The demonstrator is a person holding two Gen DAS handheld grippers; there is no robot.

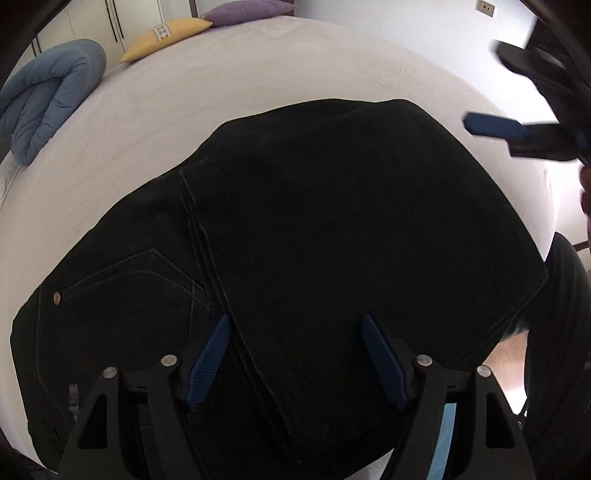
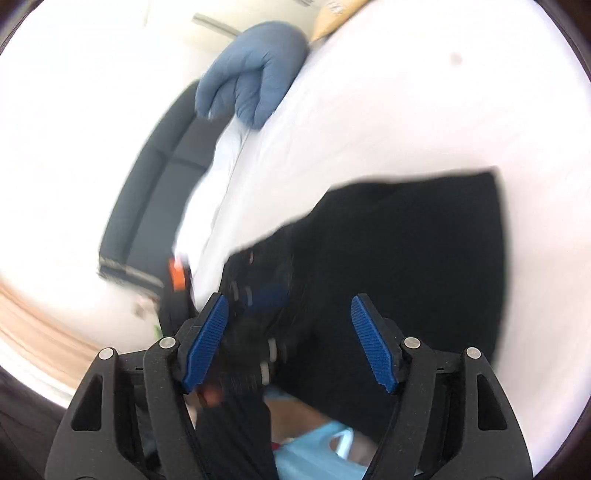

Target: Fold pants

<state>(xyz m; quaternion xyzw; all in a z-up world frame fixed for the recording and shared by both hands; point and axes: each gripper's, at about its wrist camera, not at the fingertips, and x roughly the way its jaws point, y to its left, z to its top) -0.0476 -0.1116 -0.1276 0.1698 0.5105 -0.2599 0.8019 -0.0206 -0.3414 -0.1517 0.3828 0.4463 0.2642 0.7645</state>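
Black pants [image 1: 314, 229] lie folded on the white bed [image 1: 229, 81], legs doubled over the seat, a back pocket at the left. My left gripper [image 1: 295, 354] is open just above their near edge, holding nothing. My right gripper [image 2: 288, 339] is open and empty, raised over the pants [image 2: 406, 266]; this view is blurred. The right gripper also shows in the left wrist view [image 1: 517, 99] at the upper right, jaws apart, above the bed.
A rolled blue duvet [image 1: 48, 99] lies at the bed's far left, with a yellow pillow [image 1: 170, 37] and a purple pillow [image 1: 247, 11] behind. A dark sofa [image 2: 159, 192] stands beside the bed. Wooden floor [image 1: 509, 362] shows at the right.
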